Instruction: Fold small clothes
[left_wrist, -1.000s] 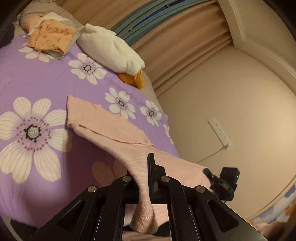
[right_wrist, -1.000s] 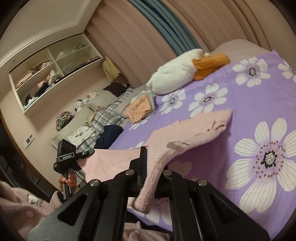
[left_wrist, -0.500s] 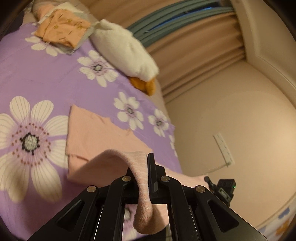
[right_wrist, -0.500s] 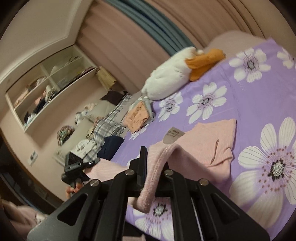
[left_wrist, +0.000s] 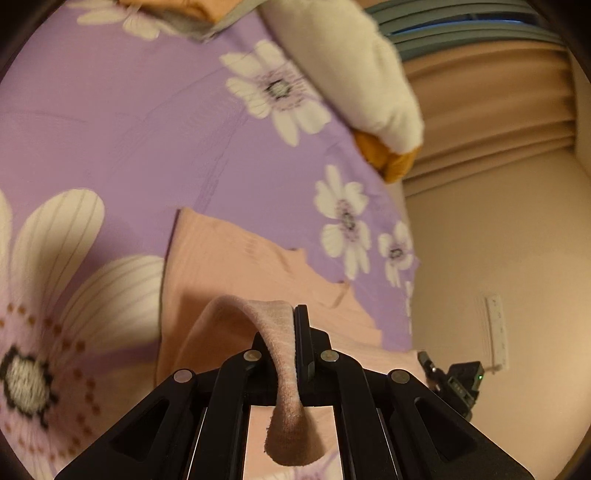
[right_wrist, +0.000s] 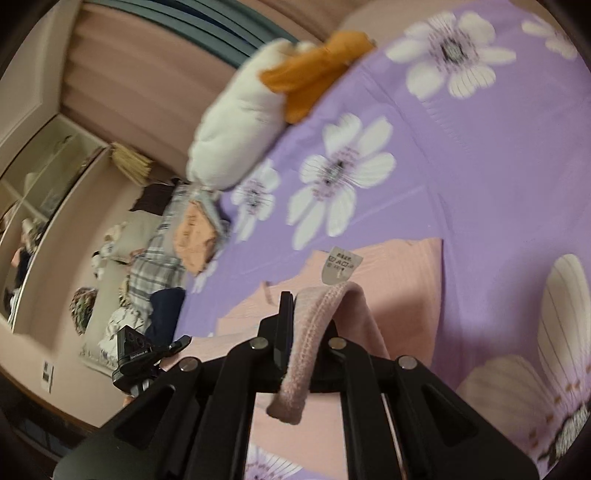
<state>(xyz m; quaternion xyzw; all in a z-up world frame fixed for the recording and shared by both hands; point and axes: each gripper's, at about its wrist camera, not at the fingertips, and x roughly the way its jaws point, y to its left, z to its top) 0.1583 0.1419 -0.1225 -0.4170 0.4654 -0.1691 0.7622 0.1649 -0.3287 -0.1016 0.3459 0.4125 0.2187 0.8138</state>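
Your left gripper (left_wrist: 291, 354) and right gripper (right_wrist: 295, 332) each pinch the pink ribbed knit garment (left_wrist: 229, 266) above the purple floral bedsheet (left_wrist: 110, 122).

Garment (left_wrist: 236, 266) on bedspread (left_wrist: 110, 122); plush toy (left_wrist: 354, 70) behind; clothes pile (right_wrist: 192, 236) beyond.

Purple floral bedspread (left_wrist: 147, 140), white-and-orange duck plush (right_wrist: 243, 129), beige curtains (left_wrist: 487, 103), wall socket (left_wrist: 495, 328), cluttered shelves (right_wrist: 33, 192)
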